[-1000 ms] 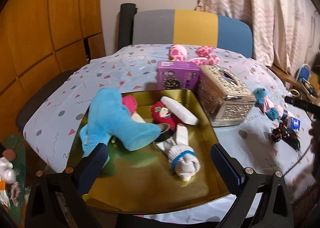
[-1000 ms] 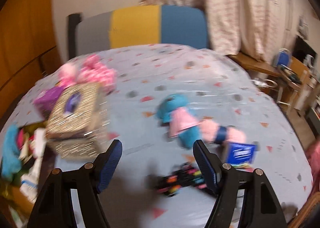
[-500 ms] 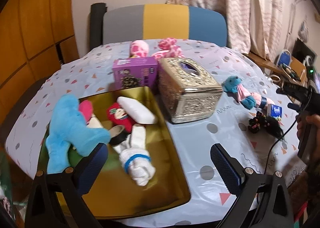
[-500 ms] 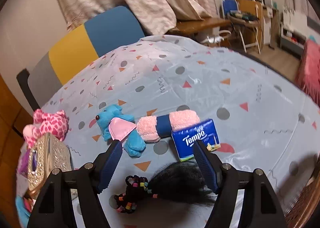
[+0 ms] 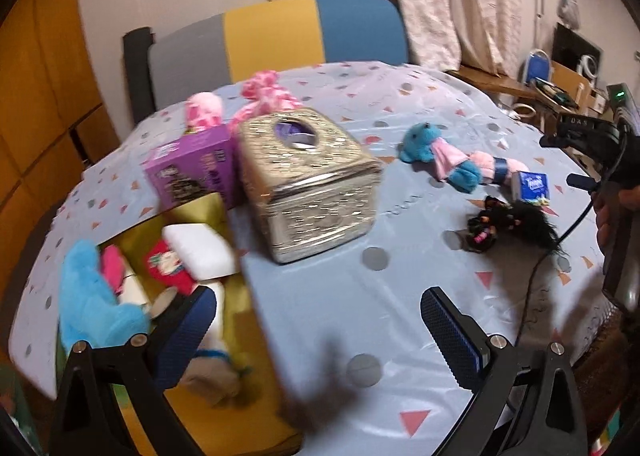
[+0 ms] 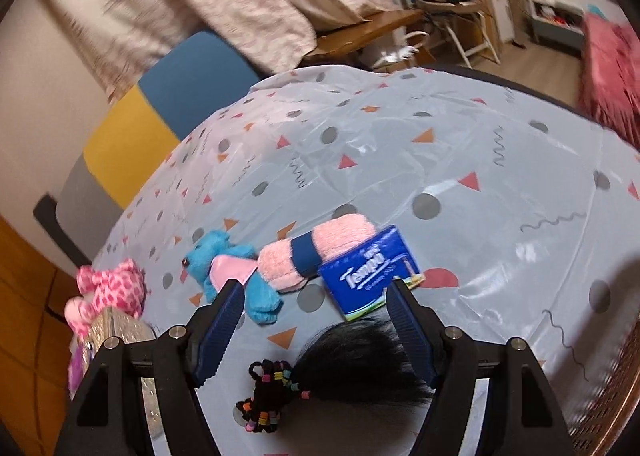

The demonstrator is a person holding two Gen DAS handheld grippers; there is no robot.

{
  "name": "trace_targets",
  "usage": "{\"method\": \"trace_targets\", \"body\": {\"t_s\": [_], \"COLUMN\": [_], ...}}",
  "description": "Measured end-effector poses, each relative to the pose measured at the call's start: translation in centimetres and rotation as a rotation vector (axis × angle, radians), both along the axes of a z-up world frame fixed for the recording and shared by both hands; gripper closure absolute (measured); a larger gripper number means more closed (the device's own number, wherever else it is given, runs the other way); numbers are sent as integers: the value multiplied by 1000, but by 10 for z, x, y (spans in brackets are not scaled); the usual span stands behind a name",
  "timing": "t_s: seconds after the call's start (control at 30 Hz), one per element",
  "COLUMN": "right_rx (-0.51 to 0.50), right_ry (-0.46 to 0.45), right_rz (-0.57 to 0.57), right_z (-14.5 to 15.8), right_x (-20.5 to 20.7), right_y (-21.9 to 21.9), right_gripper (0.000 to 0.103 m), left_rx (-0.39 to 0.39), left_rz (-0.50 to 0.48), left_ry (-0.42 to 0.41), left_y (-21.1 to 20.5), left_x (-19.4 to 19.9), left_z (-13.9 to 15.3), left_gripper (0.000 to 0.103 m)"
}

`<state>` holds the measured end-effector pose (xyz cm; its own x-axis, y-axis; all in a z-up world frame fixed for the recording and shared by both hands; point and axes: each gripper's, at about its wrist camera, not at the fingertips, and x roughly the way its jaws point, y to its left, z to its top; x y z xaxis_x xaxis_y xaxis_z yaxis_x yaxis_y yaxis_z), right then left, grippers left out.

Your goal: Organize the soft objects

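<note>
A gold tray at the left holds a blue plush, a red plush, a white pad and a rolled white sock. My left gripper is open and empty above the tablecloth, right of the tray. A small blue plush with a pink cape, a pink rolled towel, a blue tissue pack and a black hair piece with coloured bands lie on the table. My right gripper is open and empty just above the hair piece.
A silver tissue box and a purple box stand behind the tray, with a pink spotted plush beyond. A grey, yellow and blue chair stands at the far edge. The table drops off at right.
My left gripper has swung right, from over the tray to the tablecloth beside it. My right gripper has moved closer to the hair piece and tissue pack.
</note>
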<state>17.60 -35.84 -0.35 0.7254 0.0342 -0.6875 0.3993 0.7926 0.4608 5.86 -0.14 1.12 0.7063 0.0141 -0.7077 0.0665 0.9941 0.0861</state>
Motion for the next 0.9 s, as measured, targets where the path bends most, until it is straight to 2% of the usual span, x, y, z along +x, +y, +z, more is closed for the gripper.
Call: {"method": "trace_targets", "body": {"t_s": [0.03, 0.1, 0.13, 0.23, 0.33, 0.43, 0.5, 0.53, 0.83, 0.9], "right_rx": [17, 49, 66, 81, 92, 106, 113, 117, 160, 169], "right_ry": [1, 7, 9, 3, -4, -11, -18, -20, -22, -19], "right_rz": [-13, -33, -38, -42, -31, -26, -27, -26, -9, -4], "right_z": [-1, -5, -6, -6, -6, -6, -6, -6, -9, -11], "right_x": [-1, -2, -3, -4, -4, -4, -5, -5, -3, -2], "right_y": [-4, -11, -13, -16, -15, -16, -16, -16, -18, -18], "right_gripper": [28, 28, 28, 28, 28, 28, 28, 28, 28, 28], "left_rx": [-7, -40, -55, -85, -99, -84, -78, -69, -22, 1], "left_rz": [-22, -59, -68, -88, -132, -211, -285, -319, -501, -532], "left_ry": [16, 61, 89, 152, 168, 150, 136, 135, 45, 54], "left_y": [-5, -12, -16, -28, -45, -69, -87, -98, -174, -188], "left_x": [5, 16, 22, 39, 50, 61, 70, 76, 112, 118], "left_z": [-2, -8, -12, -21, -25, -25, -27, -29, -51, -58], "left_gripper": [4, 18, 20, 22, 23, 19, 4, 3, 0, 0]}}
